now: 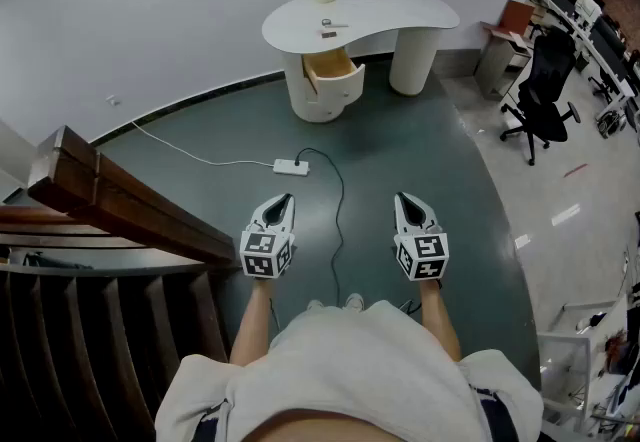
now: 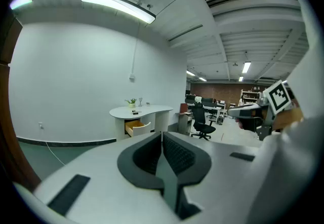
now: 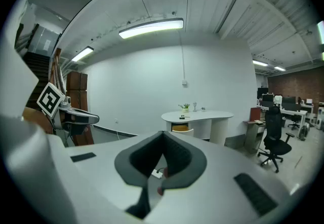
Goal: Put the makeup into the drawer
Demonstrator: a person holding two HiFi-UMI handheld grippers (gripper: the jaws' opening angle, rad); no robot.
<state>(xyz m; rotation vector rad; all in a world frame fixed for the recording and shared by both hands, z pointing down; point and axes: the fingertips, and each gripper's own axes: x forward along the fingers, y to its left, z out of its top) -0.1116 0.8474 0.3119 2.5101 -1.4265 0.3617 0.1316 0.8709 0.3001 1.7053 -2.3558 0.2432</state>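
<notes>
Zero progress on the actual job so far, I'd say.

Head view: the white kidney-shaped bench (image 1: 400, 10) sits at the top centre of the frame, well apart from the person. Its wood-lined drawer (image 1: 333, 70) is pulled open underneath. The small dark makeup pieces (image 1: 328, 27) lie on the bench top just above that drawer. The drawer looks empty from here, though it's too small to swear to. The left claw (image 1: 284, 200) and right claw (image 1: 406, 200) hang low in the frame over the dark green floor (image 1: 420, 150), both pinched together.

Left gripper view: claw closed tight with nothing in it, and the bench and open drawer are tiny at centre left.

Right gripper view: same deal, tips meeting on nothing, bench far off at centre.

So everything's left: walk over, grab the makeup, drop it in.
</notes>
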